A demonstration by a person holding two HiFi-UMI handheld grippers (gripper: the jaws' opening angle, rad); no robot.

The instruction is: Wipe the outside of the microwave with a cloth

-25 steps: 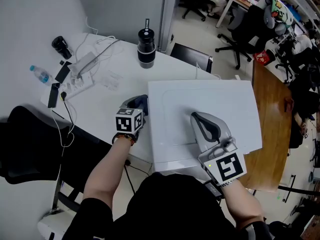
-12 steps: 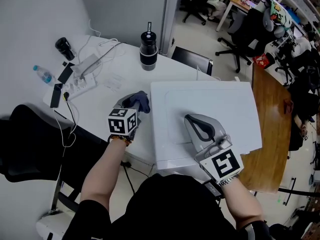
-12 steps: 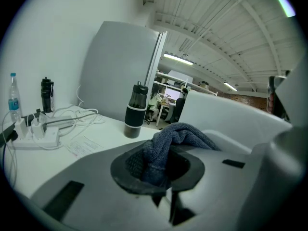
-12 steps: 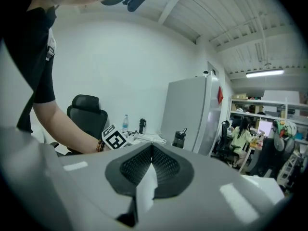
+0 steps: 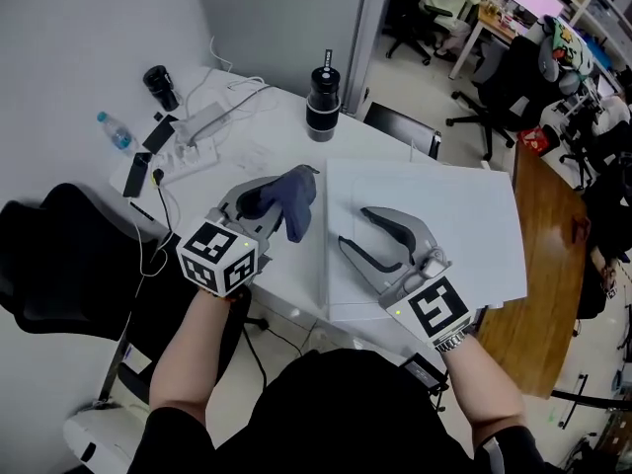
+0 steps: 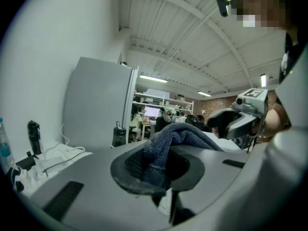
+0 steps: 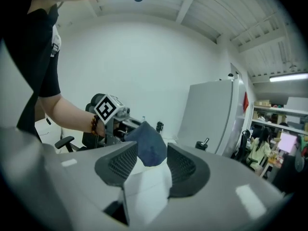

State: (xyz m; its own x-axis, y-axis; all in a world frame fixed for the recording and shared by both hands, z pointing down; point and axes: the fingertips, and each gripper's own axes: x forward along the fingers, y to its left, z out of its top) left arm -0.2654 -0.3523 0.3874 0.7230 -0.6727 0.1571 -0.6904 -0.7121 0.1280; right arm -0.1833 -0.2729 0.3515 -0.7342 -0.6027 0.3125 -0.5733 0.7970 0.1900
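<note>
The left gripper (image 5: 265, 201) is pinching the cloth (image 5: 295, 202) mid-frame, just left of the microwave (image 5: 464, 235), while the right gripper (image 5: 354, 227) is hovering over its top, empty jaws just opening wide; wiping will likely need flat, firm contact.

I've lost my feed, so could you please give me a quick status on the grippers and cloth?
Left gripper shut on cloth, held beside microwave. Right gripper jaws just opening, empty, over microwave top. Nothing in the way.
</note>
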